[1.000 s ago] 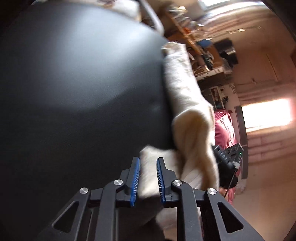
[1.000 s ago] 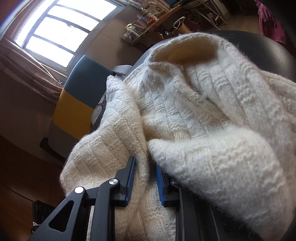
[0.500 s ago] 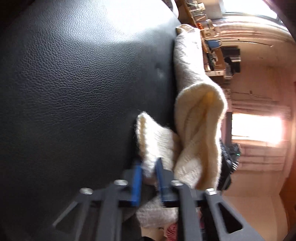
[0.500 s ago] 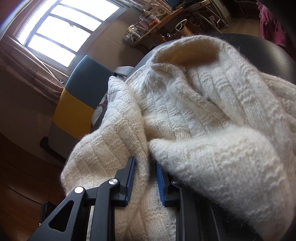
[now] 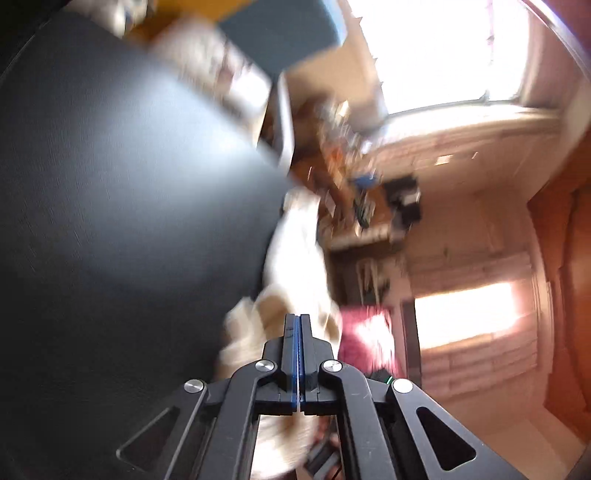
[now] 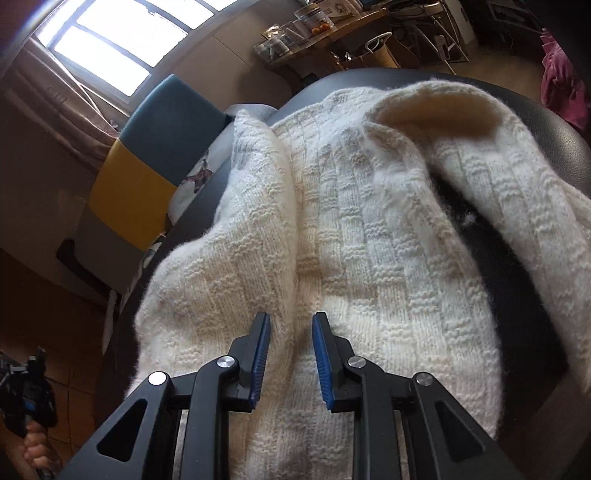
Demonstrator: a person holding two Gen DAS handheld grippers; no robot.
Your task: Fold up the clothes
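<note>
A cream knitted sweater point(image 6: 369, 240) lies bunched on a black leather surface point(image 6: 517, 295). My right gripper point(image 6: 290, 325) sits low over its near part, with a fold of the knit running between the blue pads and pinched there. In the blurred left wrist view, my left gripper point(image 5: 297, 321) is shut, its pads pressed flat together with no cloth between them. A strip of the sweater point(image 5: 295, 258) hangs over the edge of the black surface point(image 5: 110, 221), just beyond the fingertips.
A blue and yellow chair point(image 6: 147, 155) stands behind the black surface, under a bright window point(image 6: 110, 48). A cluttered desk point(image 6: 332, 33) is at the back and a magenta cloth point(image 6: 561, 85) lies on the floor at the right. A person's hand point(image 6: 33, 450) shows at lower left.
My left gripper closed fully, came off the sweater edge and swung up and away. The sweater's right fold has opened out, baring black surface under it. The right gripper has shifted a little.
</note>
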